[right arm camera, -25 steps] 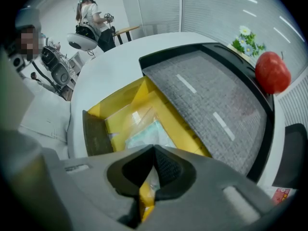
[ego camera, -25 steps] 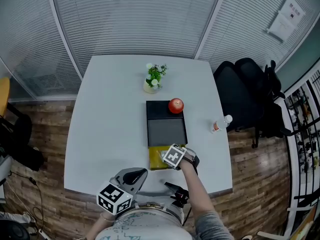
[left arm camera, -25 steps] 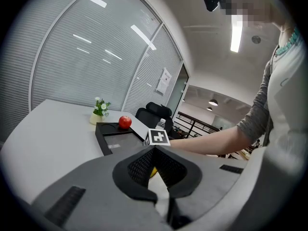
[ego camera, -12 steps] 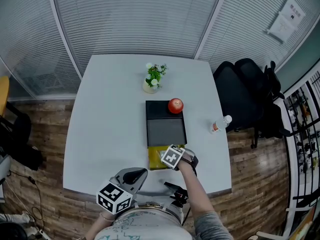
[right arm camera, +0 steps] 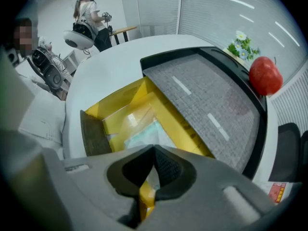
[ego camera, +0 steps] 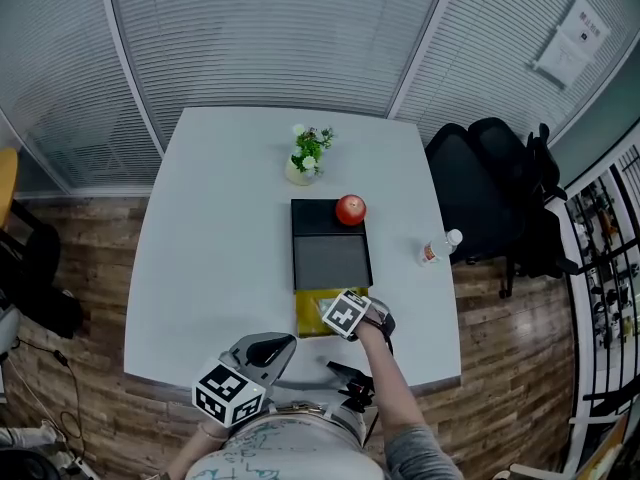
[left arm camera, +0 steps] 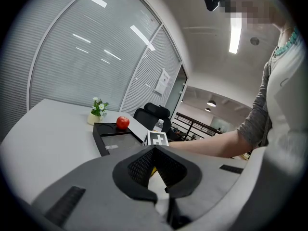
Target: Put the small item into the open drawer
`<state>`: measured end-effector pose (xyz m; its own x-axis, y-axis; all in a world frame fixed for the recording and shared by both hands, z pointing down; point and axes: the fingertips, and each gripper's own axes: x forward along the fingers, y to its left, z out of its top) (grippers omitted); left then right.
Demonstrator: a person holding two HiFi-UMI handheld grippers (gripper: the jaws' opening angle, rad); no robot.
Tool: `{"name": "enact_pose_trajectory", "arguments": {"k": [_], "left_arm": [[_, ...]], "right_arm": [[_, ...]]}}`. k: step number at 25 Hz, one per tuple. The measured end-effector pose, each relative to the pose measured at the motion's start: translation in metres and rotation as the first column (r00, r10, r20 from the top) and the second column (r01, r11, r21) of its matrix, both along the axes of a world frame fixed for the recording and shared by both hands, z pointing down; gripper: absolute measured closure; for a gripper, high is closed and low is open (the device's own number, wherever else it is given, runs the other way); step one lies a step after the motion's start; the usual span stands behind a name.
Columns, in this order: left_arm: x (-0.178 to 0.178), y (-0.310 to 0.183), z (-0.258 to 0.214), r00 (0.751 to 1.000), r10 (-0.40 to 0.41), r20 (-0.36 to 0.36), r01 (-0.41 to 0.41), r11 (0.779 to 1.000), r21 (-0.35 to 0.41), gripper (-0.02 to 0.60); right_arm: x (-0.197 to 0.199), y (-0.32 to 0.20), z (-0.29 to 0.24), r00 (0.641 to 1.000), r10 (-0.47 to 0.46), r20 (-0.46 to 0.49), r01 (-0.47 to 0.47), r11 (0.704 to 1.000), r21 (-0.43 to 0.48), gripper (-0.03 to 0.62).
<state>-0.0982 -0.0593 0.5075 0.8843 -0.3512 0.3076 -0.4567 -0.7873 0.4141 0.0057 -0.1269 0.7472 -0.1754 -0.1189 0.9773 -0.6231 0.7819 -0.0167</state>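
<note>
The right gripper (right arm camera: 154, 150), fingers pressed together, hangs over the open yellow drawer (right arm camera: 118, 99) where a pale packet (right arm camera: 144, 134) lies, while the left gripper (left arm camera: 155, 149) is likewise closed and empty.

The right forearm (ego camera: 393, 388) stretched forward from the torso, angled slightly leftward. Its hand (ego camera: 377, 321) was wrapped round the right gripper (right arm camera: 154, 150), whose jaws met at the tips. Whether anything thin sat pinched lower between them was hard to tell. The left gripper (left arm camera: 154, 149) was held low and close to the body, pointing forward, with its jaws likewise together and nothing between them.
</note>
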Motion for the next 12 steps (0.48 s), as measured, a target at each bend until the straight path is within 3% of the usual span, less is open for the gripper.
{"name": "enact_pose_trajectory", "arguments": {"k": [4,12], "left_arm": [[-0.001,0.001,-0.002,1.000,0.002,0.001,-0.002,1.000,0.007,0.584],[0.000,0.001,-0.003,1.000,0.005,0.002,-0.005,1.000,0.017,0.584]], "right_arm": [[0.008,0.000,-0.007,0.999,0.036,0.009,-0.036,0.999,0.009,0.570],[0.014,-0.002,-0.034,0.988,0.107,0.108,-0.113,0.992,0.049,0.444]]}}
